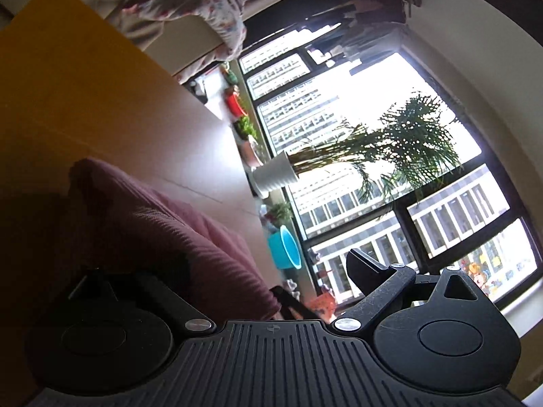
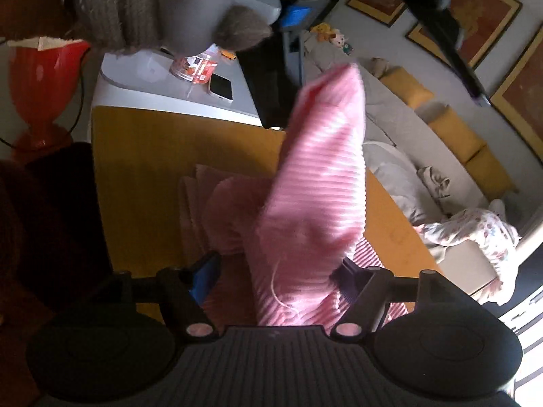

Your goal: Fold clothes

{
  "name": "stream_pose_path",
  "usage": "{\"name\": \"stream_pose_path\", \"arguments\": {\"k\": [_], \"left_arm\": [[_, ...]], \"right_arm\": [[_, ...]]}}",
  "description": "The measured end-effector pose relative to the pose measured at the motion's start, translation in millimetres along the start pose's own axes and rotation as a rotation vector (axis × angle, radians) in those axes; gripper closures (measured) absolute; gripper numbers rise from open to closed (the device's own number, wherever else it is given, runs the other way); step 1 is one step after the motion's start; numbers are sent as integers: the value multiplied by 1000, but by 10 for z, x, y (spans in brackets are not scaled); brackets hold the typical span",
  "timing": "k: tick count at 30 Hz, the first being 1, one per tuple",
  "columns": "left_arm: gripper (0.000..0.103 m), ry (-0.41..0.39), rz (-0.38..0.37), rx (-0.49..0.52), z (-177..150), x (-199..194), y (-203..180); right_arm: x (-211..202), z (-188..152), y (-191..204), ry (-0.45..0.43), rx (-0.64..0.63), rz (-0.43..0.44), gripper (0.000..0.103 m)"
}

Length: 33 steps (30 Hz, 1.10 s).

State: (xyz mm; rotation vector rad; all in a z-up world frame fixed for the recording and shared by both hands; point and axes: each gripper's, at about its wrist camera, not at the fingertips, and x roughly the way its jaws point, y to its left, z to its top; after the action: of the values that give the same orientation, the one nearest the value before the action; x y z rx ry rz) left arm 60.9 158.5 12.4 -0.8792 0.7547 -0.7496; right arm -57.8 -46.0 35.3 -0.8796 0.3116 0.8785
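A pink ribbed garment (image 2: 315, 186) lies bunched on the yellow table (image 2: 135, 169). One blurred part of it stands up high in the right wrist view. My right gripper (image 2: 276, 278) is open around its lower part. The cloth brushes the right blue pad (image 2: 346, 279) and stays clear of the left pad (image 2: 203, 278). In the left wrist view the same garment (image 1: 169, 237) looks mauve in shadow and drapes over the left finger of my left gripper (image 1: 237, 271), hiding it. The right finger (image 1: 363, 268) stands far out and bare, so the jaws are wide apart.
A grey knit sleeve (image 2: 129, 6) hangs at the top. Beyond the table stand a red vase (image 2: 44, 84) and a white side table (image 2: 142, 78) with a phone (image 2: 220, 88). A floral garment (image 2: 475, 234) lies on the grey sofa (image 2: 400, 129). A potted palm (image 1: 275, 173) and turquoise bowl (image 1: 285, 247) stand by the window.
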Motion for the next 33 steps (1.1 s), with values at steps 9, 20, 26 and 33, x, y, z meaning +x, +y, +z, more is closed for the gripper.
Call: {"name": "stream_pose_path", "arguments": {"k": [9,20,26,33], "left_arm": [[4,-44,-3,16,65,-294,51],[3,-156,38,45,54,-795,-72],[3,-75,33,78,-90,-547,-132],[3,32,136,79,-280,-244,214]], "right_arm": [[-23,-176,-897,-50,647,121,84],[268,87,-43,6,300,-18,72],[-48,40,-313,-38,433,132,53],[-1001,-585,-1147,-101,673,-58,41]]}}
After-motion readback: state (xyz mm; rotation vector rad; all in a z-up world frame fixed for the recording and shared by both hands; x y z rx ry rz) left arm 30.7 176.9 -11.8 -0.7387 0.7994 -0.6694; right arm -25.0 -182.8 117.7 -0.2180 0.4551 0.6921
